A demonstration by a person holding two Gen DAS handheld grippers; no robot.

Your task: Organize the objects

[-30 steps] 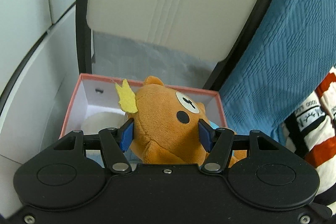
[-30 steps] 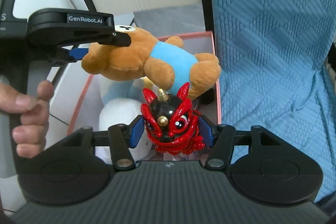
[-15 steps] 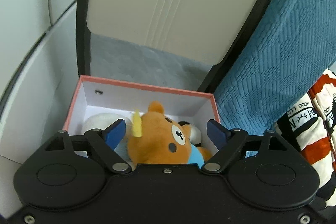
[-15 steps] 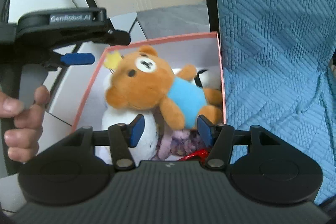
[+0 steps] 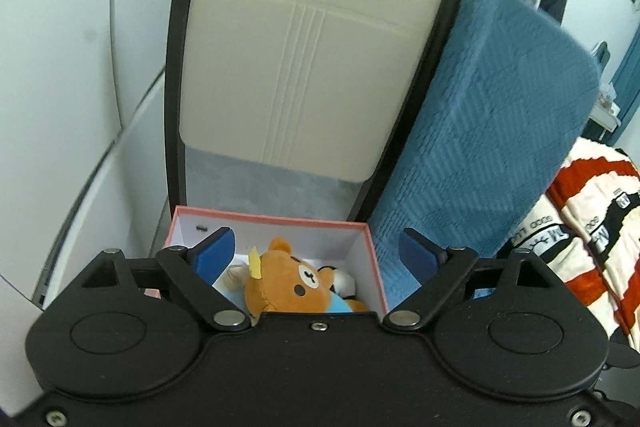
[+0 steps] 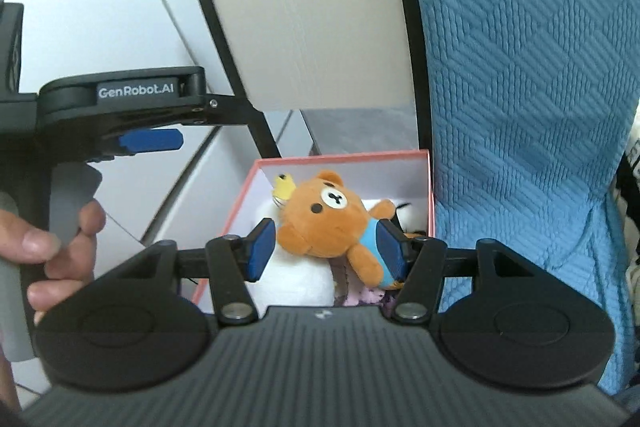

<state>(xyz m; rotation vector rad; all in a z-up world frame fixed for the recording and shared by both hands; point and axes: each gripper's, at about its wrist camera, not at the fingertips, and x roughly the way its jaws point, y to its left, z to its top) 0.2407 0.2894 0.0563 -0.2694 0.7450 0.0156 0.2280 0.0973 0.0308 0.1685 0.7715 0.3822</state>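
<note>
1. We see the brown teddy bear (image 6: 326, 217) lying inside the pink-rimmed box (image 6: 348, 157), face up, its head toward the far left corner and its light-blue shirt toward the near right.
2. A yellow tag (image 6: 284, 187) sticks out at the bear's head, by the box's far left wall.
3. Under and beside the bear lie other soft toys: a white plush (image 6: 296, 279) on the near left, a black-and-white one (image 6: 410, 213) at the right wall, and something pale purple (image 6: 362, 297) at the near edge, too hidden for us to name.
4. In the left wrist view the same bear (image 5: 292, 287) shows low in the box (image 5: 276, 219), between and below the blue pads.
5. Our right gripper (image 6: 326, 247) hangs above the box with its jaws apart and nothing between them.
6. Our left gripper (image 5: 316, 255) also has its jaws spread wide and empty; in the right wrist view it (image 6: 152, 141) sits high on the left, held by a hand (image 6: 52, 247).
7. Right of the box stands a blue quilted cushion (image 6: 520, 67); behind it rises a beige panel (image 5: 304, 59) in a black frame.
8. Far right lies a red, white and black striped textile (image 5: 580, 219).
</note>
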